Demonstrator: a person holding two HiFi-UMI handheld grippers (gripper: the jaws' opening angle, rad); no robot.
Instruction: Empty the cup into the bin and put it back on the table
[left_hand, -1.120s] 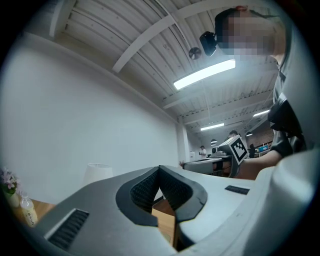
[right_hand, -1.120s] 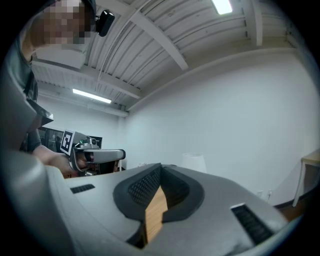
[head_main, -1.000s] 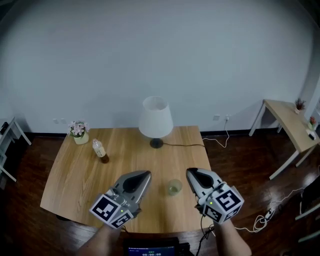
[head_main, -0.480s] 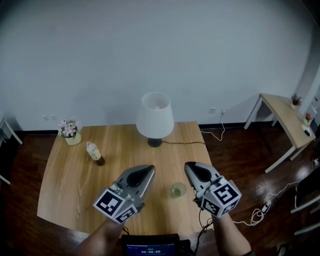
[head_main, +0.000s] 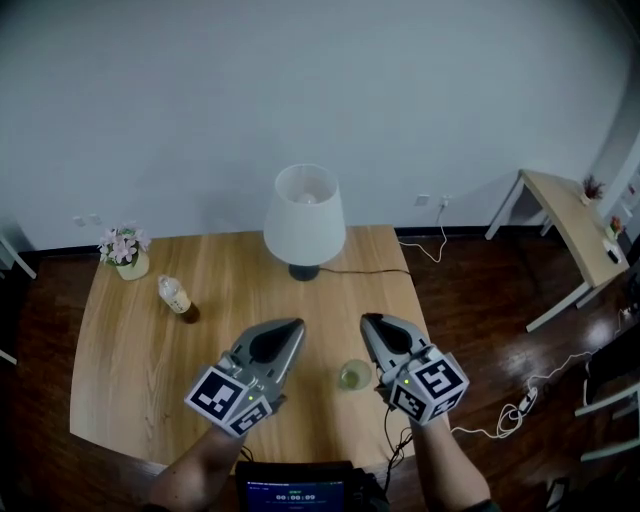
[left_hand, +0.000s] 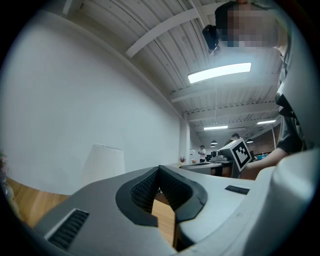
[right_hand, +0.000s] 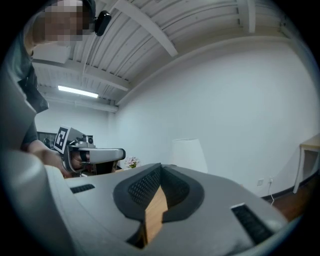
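Fingers (left_hand: 142, 192) of the left gripper (head_main: 294, 326) closed, tips meeting, nothing gripped; only a sliver of wooden worktop (head_main: 130, 320) shows through the gap behind the tips. Fingers (right_hand: 144, 187) of the right gripper (head_main: 368, 321) likewise shut tip to tip and empty. Both grippers point away from the person, side by side over the near part of the worktop. The cup (head_main: 351, 376) stands upright on the worktop between them, just beside the inner flank of the right gripper, nearer the person than its fingertips, clear of both sets of fingers. Lamp (head_main: 304, 218) stands beyond, bottle (head_main: 175, 296) off to the left.
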